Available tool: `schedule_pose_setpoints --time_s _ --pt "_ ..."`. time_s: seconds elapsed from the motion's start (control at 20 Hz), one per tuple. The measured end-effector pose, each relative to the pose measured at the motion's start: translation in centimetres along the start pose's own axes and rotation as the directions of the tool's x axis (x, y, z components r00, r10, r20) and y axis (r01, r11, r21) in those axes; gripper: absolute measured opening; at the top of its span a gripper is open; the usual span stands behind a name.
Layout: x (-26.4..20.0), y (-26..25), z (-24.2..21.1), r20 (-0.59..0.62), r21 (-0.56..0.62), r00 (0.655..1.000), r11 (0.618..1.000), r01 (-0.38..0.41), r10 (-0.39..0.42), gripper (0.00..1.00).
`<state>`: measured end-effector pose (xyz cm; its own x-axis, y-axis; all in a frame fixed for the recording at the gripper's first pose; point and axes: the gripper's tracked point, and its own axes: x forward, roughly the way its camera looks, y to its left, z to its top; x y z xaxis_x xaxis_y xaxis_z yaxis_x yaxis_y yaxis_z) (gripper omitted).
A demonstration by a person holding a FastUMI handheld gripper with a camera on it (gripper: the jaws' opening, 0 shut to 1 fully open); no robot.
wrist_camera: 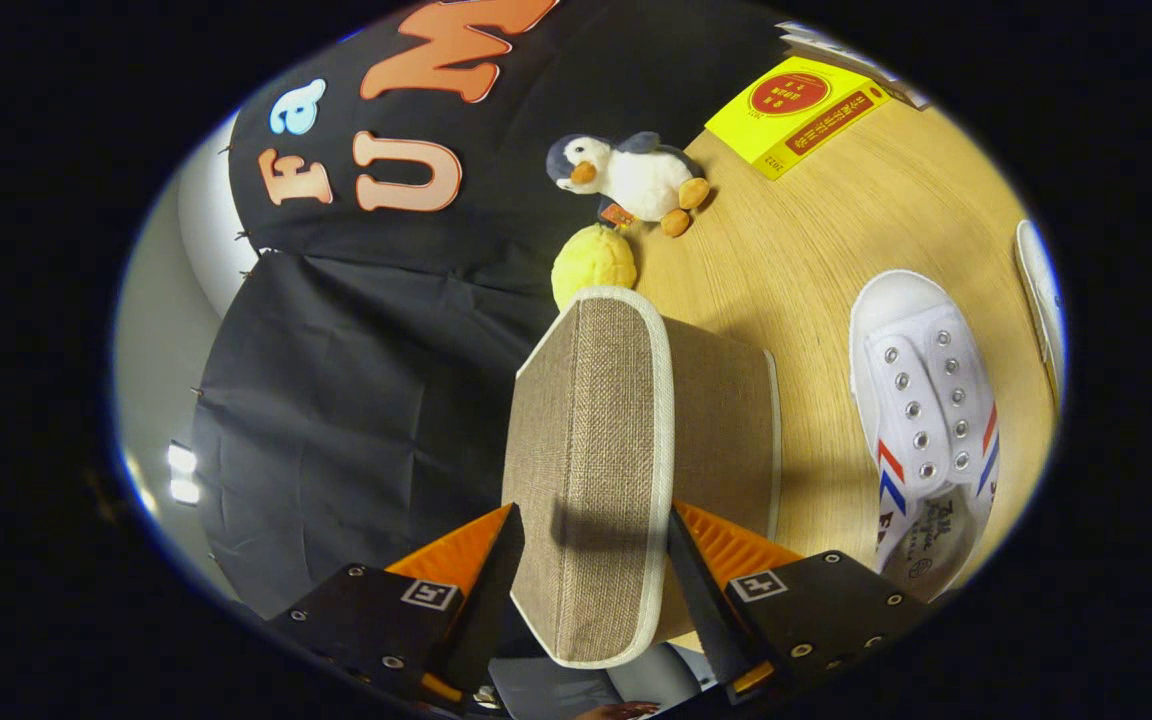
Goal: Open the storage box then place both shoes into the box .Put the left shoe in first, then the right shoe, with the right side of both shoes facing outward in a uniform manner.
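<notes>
Now the lid (591,470) of the storage box (726,420) is seen gripped in the claw (591,560), both fingers pressed against its woven faces, one on either side, so the claw is closed on the lid at a narrow spread. The lid is lifted and stood on edge, with the box body just behind it on the bench (796,270). The opening step is judged to be under way, not finished. A white shoe (926,430) with red and blue stripes is lying on the bench just beside the box, and the edge of a second shoe (1041,290) is glimpsed beyond it. Next, the lid would need to be swung fully clear and released, then the left shoe sought out. A toy penguin (631,180), a yellow ball (593,262) and a yellow book (796,112) are noted further back.
</notes>
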<state>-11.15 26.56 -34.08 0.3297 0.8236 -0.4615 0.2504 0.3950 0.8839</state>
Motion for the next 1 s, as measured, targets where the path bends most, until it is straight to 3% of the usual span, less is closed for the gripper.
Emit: schedule_pose_setpoints --time_s 0.15,0.4,0.45,0.55,0.65,0.85,1.0 --pt "-1.0 2.5 1.3 0.036 0.007 0.996 0.997 -0.080 0.080 0.74" --pt "-0.1 3.6 0.1 0.008 -0.048 0.998 0.997 -0.064 0.065 0.56" --pt "0.1 3.9 0.1 0.013 -0.050 0.998 0.997 -0.057 0.057 0.44" --pt "0.2 3.9 0.2 0.023 -0.056 1.000 0.998 -0.020 0.022 0.28" --pt "0.2 5.1 0.4 0.037 -0.049 0.999 0.999 -0.022 0.023 0.19" --pt "-1.1 10.2 3.0 0.123 -0.084 0.986 0.991 -0.099 0.109 0.08" --pt "-0.7 12.1 4.0 0.154 -0.152 0.982 0.984 -0.088 0.111 0.06"
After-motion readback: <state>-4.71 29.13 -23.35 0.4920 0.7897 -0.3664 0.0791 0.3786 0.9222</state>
